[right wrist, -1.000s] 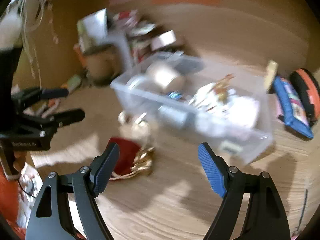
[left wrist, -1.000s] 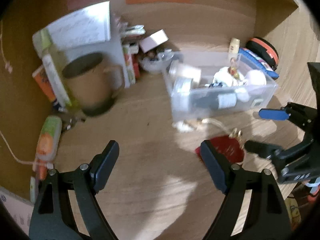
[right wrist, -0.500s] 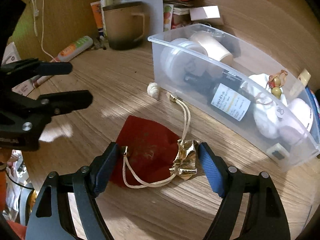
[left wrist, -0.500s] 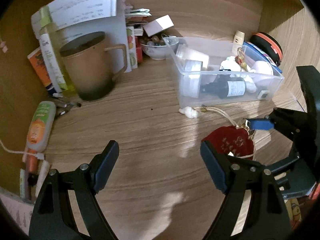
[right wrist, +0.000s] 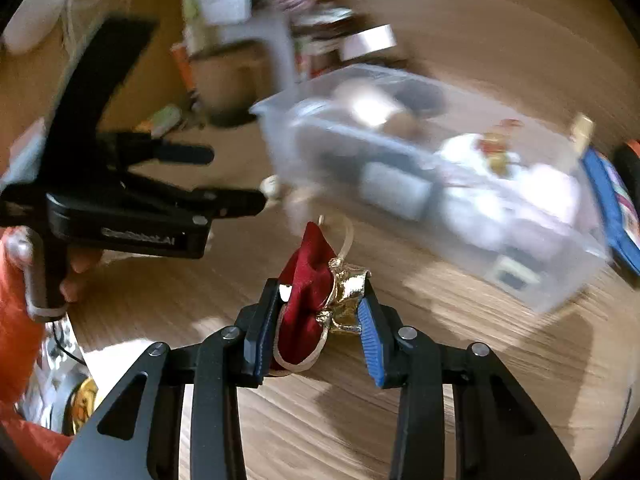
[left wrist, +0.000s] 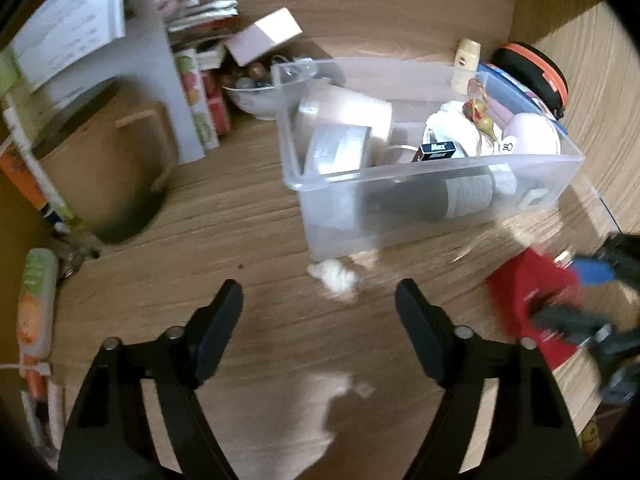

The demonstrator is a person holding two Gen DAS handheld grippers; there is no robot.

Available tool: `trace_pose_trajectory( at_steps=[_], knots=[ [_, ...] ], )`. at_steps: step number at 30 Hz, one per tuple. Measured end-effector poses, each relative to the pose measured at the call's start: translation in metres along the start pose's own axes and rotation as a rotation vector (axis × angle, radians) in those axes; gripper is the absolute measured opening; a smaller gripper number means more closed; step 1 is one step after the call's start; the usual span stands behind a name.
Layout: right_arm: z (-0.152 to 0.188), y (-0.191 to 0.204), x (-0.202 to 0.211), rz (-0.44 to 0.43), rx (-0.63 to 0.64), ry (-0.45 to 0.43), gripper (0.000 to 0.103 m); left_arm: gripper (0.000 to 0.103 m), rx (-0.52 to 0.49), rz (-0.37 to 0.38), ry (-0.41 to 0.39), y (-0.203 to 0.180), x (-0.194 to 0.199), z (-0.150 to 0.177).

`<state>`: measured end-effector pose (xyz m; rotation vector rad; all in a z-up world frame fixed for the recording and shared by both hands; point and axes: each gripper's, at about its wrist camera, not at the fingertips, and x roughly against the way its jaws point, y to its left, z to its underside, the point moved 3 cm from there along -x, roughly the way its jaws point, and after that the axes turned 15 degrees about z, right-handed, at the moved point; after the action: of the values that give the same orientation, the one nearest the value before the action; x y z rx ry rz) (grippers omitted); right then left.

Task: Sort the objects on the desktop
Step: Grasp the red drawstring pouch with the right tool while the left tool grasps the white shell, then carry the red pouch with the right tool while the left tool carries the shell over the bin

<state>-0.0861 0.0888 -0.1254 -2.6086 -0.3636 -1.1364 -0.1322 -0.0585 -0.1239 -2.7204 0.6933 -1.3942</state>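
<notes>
My right gripper [right wrist: 320, 320] is shut on a red drawstring pouch [right wrist: 306, 280] with a gold top, held just above the wooden desk. The pouch also shows blurred at the right of the left wrist view [left wrist: 528, 292]. Its cream cord ends in a white knot [left wrist: 334, 276] lying on the desk by the clear plastic bin [left wrist: 436, 200], which holds jars, a dark bottle and small items. My left gripper [left wrist: 320, 312] is open and empty, hovering over the desk in front of the bin; it shows in the right wrist view [right wrist: 224, 180].
A brown mug [left wrist: 104, 176] stands at the left with papers and boxes behind it. A bowl of beads [left wrist: 252, 92] sits at the back. An orange-green tube [left wrist: 36, 304] lies at the far left. A blue pouch [right wrist: 616, 208] and an orange-rimmed case [left wrist: 536, 76] lie right of the bin.
My right gripper has closed on the red pouch and lifted it off the desk. The left gripper has moved closer to the bin and stays open.
</notes>
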Motion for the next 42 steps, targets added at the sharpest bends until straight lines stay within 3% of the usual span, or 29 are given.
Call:
trace_pose_trajectory(
  at_steps=[5, 7, 14, 22, 28, 42],
  knots=[
    [0.001, -0.041, 0.015, 0.035, -0.080, -0.037, 0.034, 0.051, 0.031, 0.007, 0.032, 0.004, -0.016, -0.003],
    [-0.001, -0.051, 0.019, 0.043, -0.097, -0.049, 0.034, 0.048, 0.025, -0.001, 0.031, 0.003, -0.017, -0.004],
    [-0.004, -0.066, 0.021, 0.027, -0.124, -0.064, 0.034, 0.019, 0.024, -0.015, 0.016, 0.005, -0.012, -0.001],
    [-0.008, -0.063, 0.020, 0.009, -0.117, -0.080, 0.034, 0.016, 0.029, -0.043, 0.008, 0.008, -0.004, 0.006],
    [-0.016, -0.065, 0.025, 0.014, -0.121, -0.104, 0.034, 0.016, 0.027, -0.049, -0.047, 0.004, 0.022, 0.006],
    [-0.057, -0.097, 0.057, 0.069, -0.149, -0.224, 0.034, 0.016, -0.030, -0.008, -0.143, -0.013, 0.070, -0.036]
  ],
)
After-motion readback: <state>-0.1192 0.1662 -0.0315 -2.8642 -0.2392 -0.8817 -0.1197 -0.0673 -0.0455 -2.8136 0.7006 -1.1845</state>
